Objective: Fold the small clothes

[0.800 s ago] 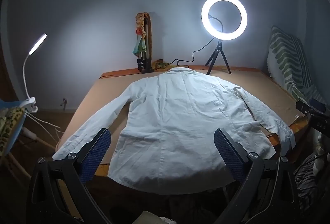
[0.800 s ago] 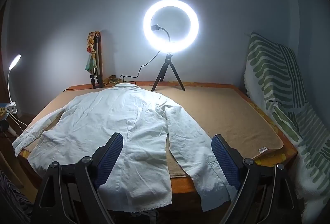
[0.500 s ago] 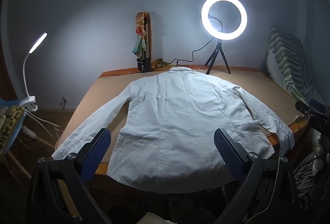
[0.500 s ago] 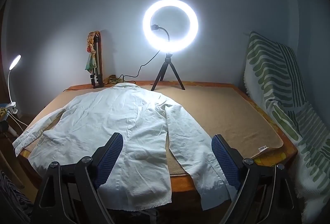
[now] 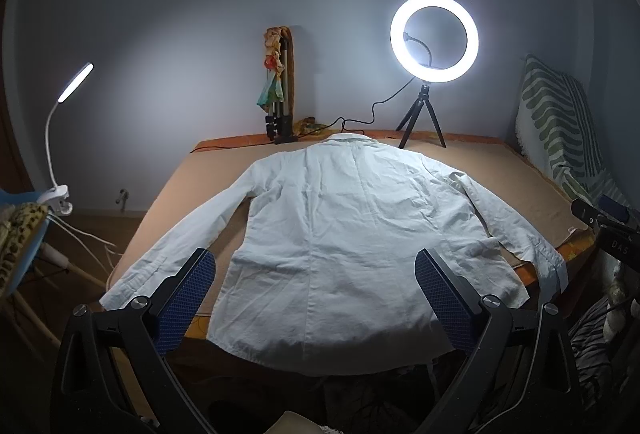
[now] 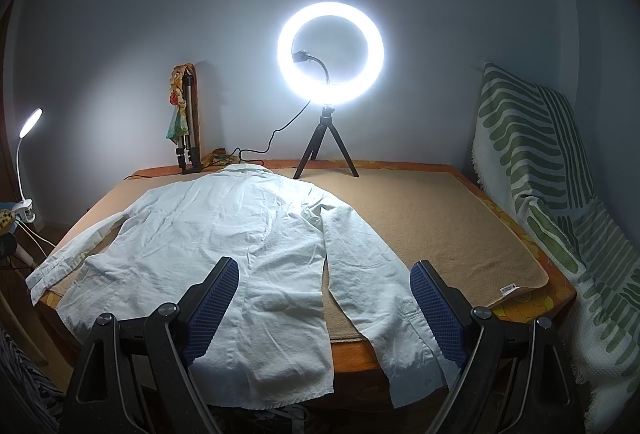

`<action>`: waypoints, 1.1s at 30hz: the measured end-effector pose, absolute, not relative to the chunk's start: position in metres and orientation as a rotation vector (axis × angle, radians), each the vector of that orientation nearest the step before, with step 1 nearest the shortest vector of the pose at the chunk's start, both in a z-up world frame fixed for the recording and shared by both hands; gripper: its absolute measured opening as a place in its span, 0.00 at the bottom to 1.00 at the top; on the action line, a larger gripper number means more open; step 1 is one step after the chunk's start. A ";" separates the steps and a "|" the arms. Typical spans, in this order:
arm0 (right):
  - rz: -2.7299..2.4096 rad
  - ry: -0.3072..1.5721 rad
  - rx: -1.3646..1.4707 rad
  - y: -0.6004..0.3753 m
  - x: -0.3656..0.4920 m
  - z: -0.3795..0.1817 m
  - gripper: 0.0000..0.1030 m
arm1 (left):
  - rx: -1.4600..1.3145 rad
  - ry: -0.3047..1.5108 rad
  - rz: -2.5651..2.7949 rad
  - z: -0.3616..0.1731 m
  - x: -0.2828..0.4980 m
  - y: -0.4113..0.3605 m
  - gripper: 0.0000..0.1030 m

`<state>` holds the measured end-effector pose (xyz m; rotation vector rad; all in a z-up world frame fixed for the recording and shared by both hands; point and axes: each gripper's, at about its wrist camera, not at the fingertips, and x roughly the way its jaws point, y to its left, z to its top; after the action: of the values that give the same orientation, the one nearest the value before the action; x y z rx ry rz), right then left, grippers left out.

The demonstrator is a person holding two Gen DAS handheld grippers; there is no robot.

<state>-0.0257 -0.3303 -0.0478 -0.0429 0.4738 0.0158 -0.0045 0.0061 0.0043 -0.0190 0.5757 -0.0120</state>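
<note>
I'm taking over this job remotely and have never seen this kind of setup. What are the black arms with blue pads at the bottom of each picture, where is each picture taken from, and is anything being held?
There is no robot. A person holds a two-finger gripper in each hand, and a fisheye camera on each one looks forward along its fingers.

One picture is from the left gripper, the other from the right gripper. The blue pads are the insides of the fingers.

Both grippers are open and hold nothing. They hang at the near edge of a table covered by a tan mat.

On it lies a white shirt, spread flat, collar at the far end, sleeves out, hem and cuffs hanging over the near edge. No fold is made yet.

At the back stand a ring light and a folded tripod. A clip lamp shines at the left.
</note>
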 end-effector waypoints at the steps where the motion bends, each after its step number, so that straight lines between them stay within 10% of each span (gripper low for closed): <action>1: 0.016 0.473 -0.042 -0.330 -0.026 -0.048 0.87 | -0.019 0.575 -0.012 0.005 -0.004 0.006 0.97; 33: 0.021 0.474 -0.040 -0.329 -0.025 -0.047 0.87 | -0.014 0.564 -0.006 0.008 -0.004 0.008 0.97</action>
<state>-0.0247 -0.3288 -0.0474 -0.0405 0.4740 0.0212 -0.0039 0.0084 0.0076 -0.0137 0.5644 -0.0061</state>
